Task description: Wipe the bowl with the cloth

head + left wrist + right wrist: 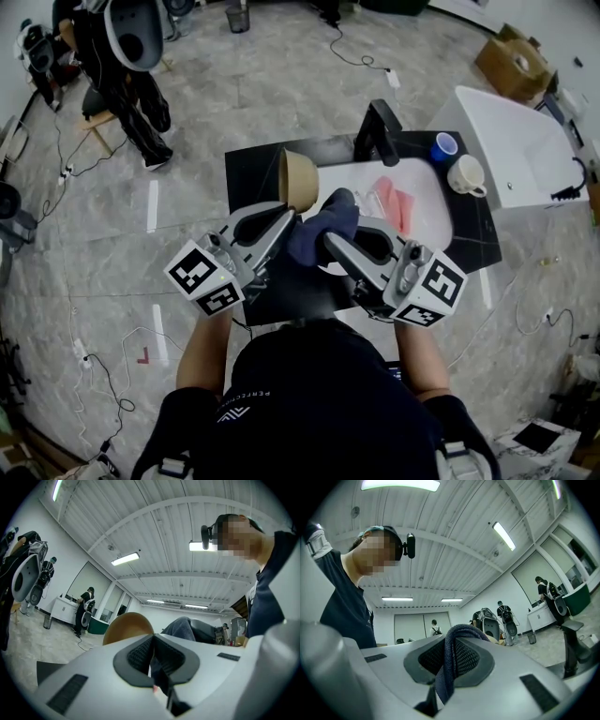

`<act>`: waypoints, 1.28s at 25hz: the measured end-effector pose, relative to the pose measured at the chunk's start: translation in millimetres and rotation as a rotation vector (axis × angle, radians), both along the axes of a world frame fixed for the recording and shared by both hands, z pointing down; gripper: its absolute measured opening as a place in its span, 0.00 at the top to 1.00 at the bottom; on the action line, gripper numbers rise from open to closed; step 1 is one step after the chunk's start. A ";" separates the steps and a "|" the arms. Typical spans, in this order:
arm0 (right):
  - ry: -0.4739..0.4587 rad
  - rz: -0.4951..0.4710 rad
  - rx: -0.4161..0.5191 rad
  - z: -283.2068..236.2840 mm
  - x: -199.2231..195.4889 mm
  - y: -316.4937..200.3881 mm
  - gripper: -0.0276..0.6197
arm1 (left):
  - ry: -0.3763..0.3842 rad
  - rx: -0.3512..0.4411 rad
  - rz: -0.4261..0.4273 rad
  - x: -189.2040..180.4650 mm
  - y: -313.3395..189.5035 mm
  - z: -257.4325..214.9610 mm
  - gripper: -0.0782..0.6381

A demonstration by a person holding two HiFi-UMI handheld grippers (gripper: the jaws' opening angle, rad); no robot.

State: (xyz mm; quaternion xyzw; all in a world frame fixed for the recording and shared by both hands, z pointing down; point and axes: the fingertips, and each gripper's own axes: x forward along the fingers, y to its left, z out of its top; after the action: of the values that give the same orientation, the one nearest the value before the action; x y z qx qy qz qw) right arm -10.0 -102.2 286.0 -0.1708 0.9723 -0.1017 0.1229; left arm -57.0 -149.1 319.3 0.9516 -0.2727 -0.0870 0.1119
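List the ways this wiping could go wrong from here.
1. The left gripper holds the bowl only by its thin rim, tipped on its side in the air. Pressing with the cloth could lever it out of the grip.
2. A slipped bowl would likely hit the black counter or the white sink.
3. The right gripper pinches just a fold of cloth, which might pull loose.

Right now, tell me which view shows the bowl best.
The head view: the bowl is in plain sight, tipped on its side, its rim in the left gripper, the cloth against it. The left gripper view shows only its rounded back. The right gripper view shows mainly cloth.
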 end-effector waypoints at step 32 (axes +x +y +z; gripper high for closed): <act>-0.149 0.399 -0.087 5.3 60.5 -51.0 0.88 | 0.171 0.103 0.241 30.1 58.7 -36.8 0.87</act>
State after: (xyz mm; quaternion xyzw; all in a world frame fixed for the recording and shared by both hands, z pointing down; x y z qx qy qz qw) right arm 50.5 -153.2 291.3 -0.3569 0.9022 -0.1297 0.2044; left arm -26.8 -90.3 282.5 0.9711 -0.1410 -0.1674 0.0952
